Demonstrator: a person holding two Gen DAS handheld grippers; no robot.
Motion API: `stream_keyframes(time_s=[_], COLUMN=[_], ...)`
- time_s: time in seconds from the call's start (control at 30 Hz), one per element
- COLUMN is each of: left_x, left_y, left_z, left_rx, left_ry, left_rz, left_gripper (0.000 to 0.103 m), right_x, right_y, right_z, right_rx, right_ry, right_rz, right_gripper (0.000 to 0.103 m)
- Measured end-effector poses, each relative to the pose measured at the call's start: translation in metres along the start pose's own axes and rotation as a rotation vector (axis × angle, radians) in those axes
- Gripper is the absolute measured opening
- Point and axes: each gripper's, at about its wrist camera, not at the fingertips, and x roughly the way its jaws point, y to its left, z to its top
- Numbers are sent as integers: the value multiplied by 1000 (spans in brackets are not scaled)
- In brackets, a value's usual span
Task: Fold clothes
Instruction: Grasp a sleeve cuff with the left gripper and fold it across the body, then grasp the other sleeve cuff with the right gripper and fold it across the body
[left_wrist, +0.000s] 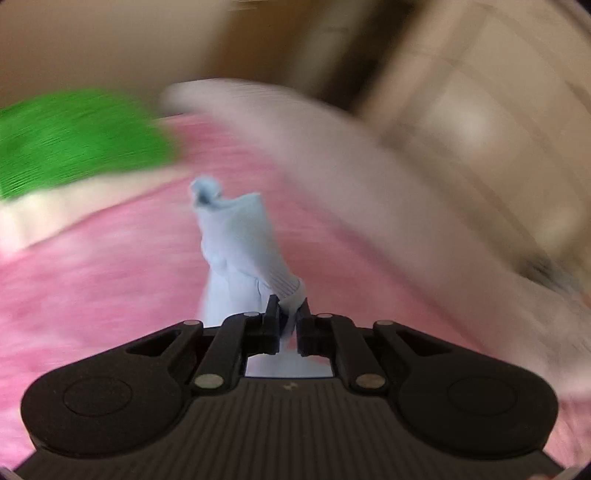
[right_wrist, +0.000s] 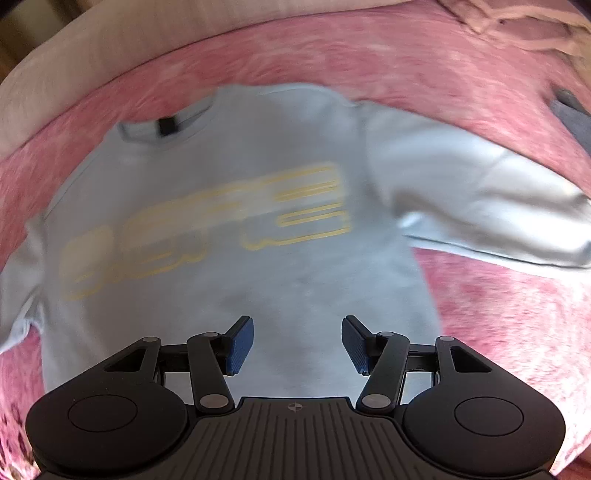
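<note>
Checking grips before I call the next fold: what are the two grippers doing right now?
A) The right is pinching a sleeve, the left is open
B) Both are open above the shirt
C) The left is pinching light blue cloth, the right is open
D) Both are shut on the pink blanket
C: the left gripper has light blue cloth bunched between its closed fingers, while the right gripper stands wide open over the shirt with nothing between its pads.
</note>
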Motion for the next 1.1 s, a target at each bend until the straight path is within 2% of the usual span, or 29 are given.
stream_keyframes(time_s=[0.07,0.1,0.13,0.17,0.2,0.23,0.3,0.37,0.43,0.5,0.57,0.7,0.77,0.83,0.9,1.07,1.1], left_x=[-8,-5,-3,0,8,16,29,35,32,27,28,30,33,34,36,42,43], left_y=[-58,-82,-106,-130,-145,-161,-175,-176,-167,-151,-132,-102,-91,-80,-72,-57,-55], left_z=[-11,-27,-43,-59,-82,-105,-145,-165,-171,-163,-151,-123,-112,-104,-99,-96,-96], left_rx=[106,138,171,202,215,226,249,265,271,279,289,268,247,227,215,204,203], left_ry=[13,63,113,164,242,319,446,527,560,566,564,544,531,522,518,539,545], left_rz=[-160,-235,-311,-384,-402,-419,-399,-351,-319,-274,-214,-91,-65,-48,-40,-26,-23], left_gripper=[5,6,11,23,29,31,31,29,29,29,28,28,28,28,28,28,28], right_x=[-4,-6,-7,-8,-8,-8,-8,-7,-5,1,10,39,59,78,96,121,125], right_y=[-13,-20,-25,-30,-36,-40,-49,-56,-62,-66,-69,-55,-35,-17,-1,28,31], right_z=[3,4,6,7,8,10,11,12,12,13,14,18,21,24,27,39,41], right_rx=[24,36,49,62,75,89,116,135,156,196,281,475,500,511,526,494,476], right_ry=[-12,-19,-27,-36,-43,-48,-51,-56,-59,-50,-41,-14,10,44,66,52,45], right_rz=[-8,-11,-13,-14,-16,-16,-16,-10,8,67,178,471,557,582,600,554,548], right_gripper=[57,57,57,57,57,57,57,57,57,57,57,55,47,38,38,38,32])
